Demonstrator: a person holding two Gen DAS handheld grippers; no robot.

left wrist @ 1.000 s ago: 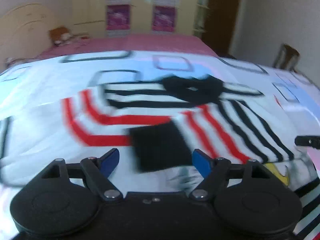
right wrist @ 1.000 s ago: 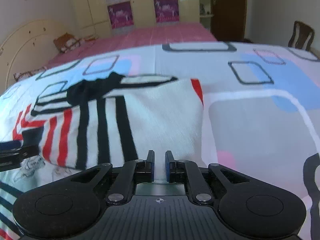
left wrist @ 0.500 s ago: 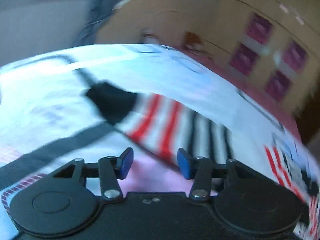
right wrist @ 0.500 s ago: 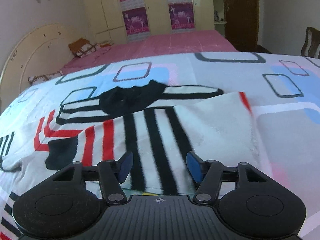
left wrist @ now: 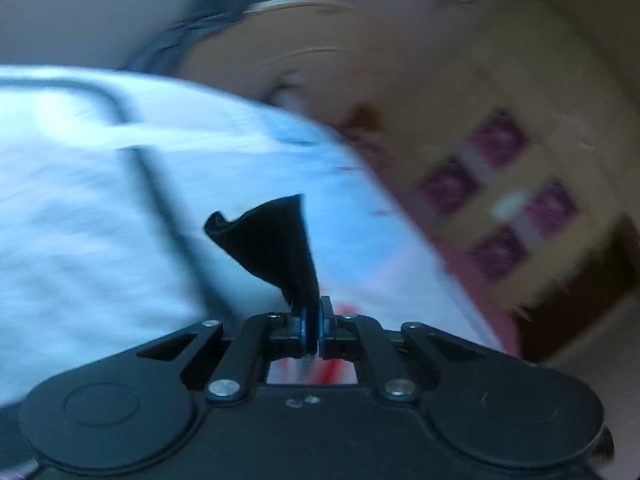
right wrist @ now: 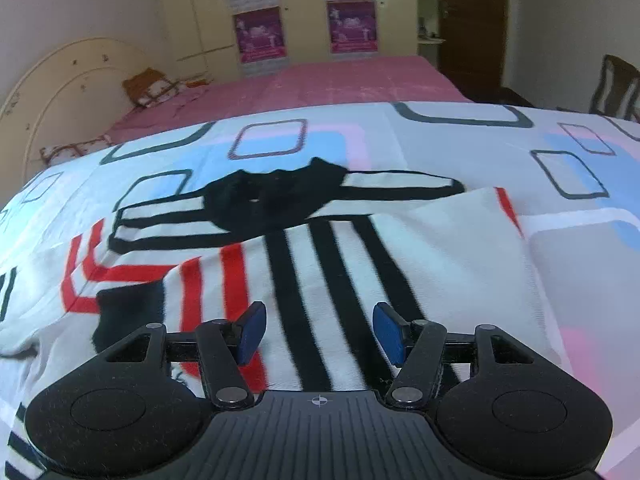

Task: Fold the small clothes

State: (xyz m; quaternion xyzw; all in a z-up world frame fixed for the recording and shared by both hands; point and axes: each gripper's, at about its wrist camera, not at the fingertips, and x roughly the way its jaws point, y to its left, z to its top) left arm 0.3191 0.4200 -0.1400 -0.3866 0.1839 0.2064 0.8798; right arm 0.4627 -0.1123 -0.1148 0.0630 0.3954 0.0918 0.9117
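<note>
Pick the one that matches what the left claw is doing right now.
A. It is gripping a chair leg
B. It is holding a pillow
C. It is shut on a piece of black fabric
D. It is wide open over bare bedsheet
C: in the left wrist view the left claw has its blue pads pressed together on a black cuff of the striped garment, which sticks up from between them.

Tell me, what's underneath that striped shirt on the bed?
The striped shirt lies on a patterned bedsheet, which shows all around it. Whatever sits directly beneath the fabric is covered.
</note>
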